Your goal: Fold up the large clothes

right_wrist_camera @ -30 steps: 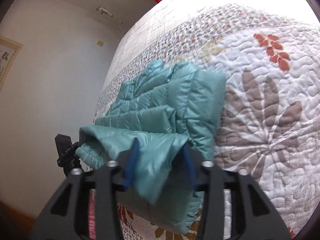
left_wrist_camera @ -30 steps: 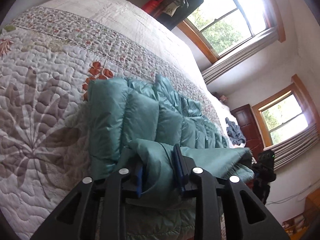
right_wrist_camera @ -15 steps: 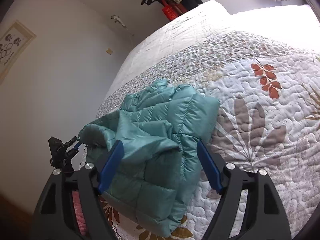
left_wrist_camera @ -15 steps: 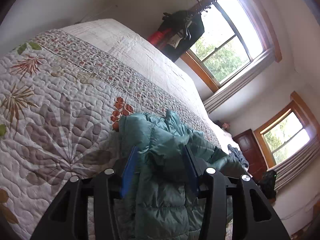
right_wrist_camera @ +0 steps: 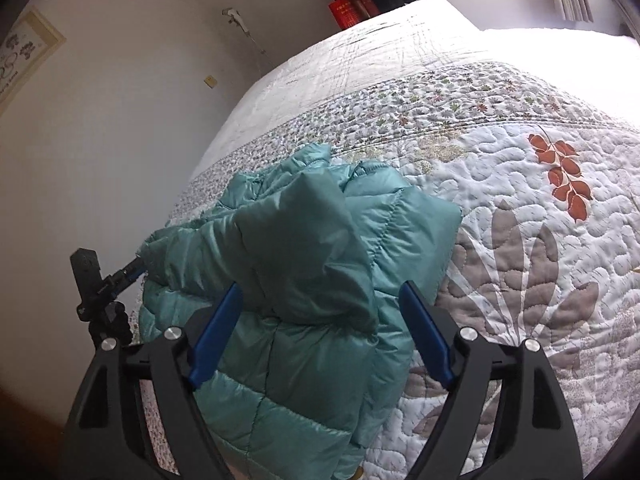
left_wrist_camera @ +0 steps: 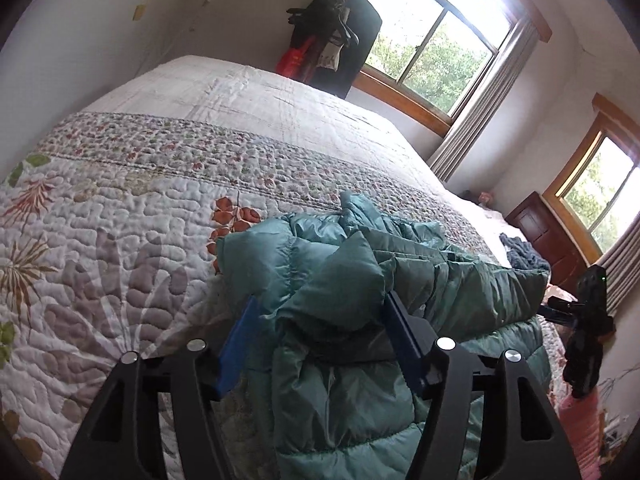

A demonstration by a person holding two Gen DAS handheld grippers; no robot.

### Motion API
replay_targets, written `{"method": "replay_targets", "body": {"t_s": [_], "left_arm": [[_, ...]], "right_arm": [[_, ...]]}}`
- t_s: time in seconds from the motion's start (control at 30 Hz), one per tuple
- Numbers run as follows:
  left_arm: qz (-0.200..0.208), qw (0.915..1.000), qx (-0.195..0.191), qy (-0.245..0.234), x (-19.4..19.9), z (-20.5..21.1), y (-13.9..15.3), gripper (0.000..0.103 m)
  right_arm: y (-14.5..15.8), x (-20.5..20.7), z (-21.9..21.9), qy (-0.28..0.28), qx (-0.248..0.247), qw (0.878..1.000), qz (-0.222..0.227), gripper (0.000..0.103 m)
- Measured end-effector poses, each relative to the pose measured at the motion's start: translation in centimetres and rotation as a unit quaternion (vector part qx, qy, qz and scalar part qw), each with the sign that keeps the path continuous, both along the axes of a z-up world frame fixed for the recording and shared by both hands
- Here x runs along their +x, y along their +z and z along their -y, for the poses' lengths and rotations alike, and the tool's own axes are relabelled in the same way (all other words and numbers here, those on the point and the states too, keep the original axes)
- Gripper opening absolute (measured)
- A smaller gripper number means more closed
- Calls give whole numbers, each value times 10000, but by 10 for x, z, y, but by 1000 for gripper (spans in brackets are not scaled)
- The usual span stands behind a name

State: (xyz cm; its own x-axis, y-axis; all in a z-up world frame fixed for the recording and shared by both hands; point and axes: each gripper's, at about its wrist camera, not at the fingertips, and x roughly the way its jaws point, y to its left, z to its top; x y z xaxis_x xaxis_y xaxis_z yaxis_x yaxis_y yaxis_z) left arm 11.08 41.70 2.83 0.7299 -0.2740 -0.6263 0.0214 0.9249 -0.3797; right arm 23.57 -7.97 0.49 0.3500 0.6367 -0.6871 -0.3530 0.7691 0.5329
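Because the teal puffer jacket (right_wrist_camera: 304, 264) is light, soft and slippery-shelled, grip it at a quilted seam or hem edge, not a puffed panel. It lies folded on the quilted bed (right_wrist_camera: 520, 208), near its edge. Both the left hand-held gripper (left_wrist_camera: 320, 336) and right hand-held gripper (right_wrist_camera: 320, 328) stand apart, empty; one second earlier each clamped a fold, since released.

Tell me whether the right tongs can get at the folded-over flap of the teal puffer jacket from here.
Probably yes. The right tongs are open with the flap of the teal quilted puffer jacket bulging between the blue pads, nothing blocking it.
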Motion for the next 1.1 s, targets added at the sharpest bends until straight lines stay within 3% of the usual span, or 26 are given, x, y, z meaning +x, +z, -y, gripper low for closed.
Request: {"method": "replay_targets", "body": {"t_s": [0.03, 0.1, 0.17, 0.23, 0.27, 0.3, 0.43, 0.57, 0.7, 0.87, 1.1], "left_arm": [[12, 9999, 109, -58, 3, 7, 0, 65], [-16, 9995, 297, -116, 7, 17, 0, 66], [-14, 9980, 629, -90, 12, 29, -3, 64], [-24, 9957, 925, 10, 15, 38, -4, 46], [-37, 9955, 948, 27, 15, 40, -4, 30], [-3, 9957, 919, 62, 14, 40, -3, 21], [377, 9976, 566, 151, -1, 39, 20, 9], [825, 9938, 661, 355, -2, 44, 56, 8], [933, 9916, 714, 538, 27, 44, 86, 8], [690, 9917, 867, 644, 76, 44, 82, 8], [-234, 9932, 939, 640, 131, 37, 27, 9]], "right_arm": [[-1, 0, -5, 19, -97, 9999, 54, 67], [-1, -1, -17, 74, -293, 9995, 131, 39], [0, -5, -23, 57, -424, 9988, 257, 26], [4, -10, -23, 23, -503, 9980, 382, 18], [7, -13, -21, -12, -525, 9977, 433, 14], [10, -16, -19, -40, -526, 9974, 482, 11], [33, -23, -5, -150, -299, 9976, 603, 8], [60, -17, 2, -319, -66, 9967, 744, 8], [77, 9, -1, -561, -56, 9957, 735, 8], [71, 56, -6, -851, -141, 9952, 462, 8], [23, 104, -17, -1033, -413, 9937, -137, 8]]}}
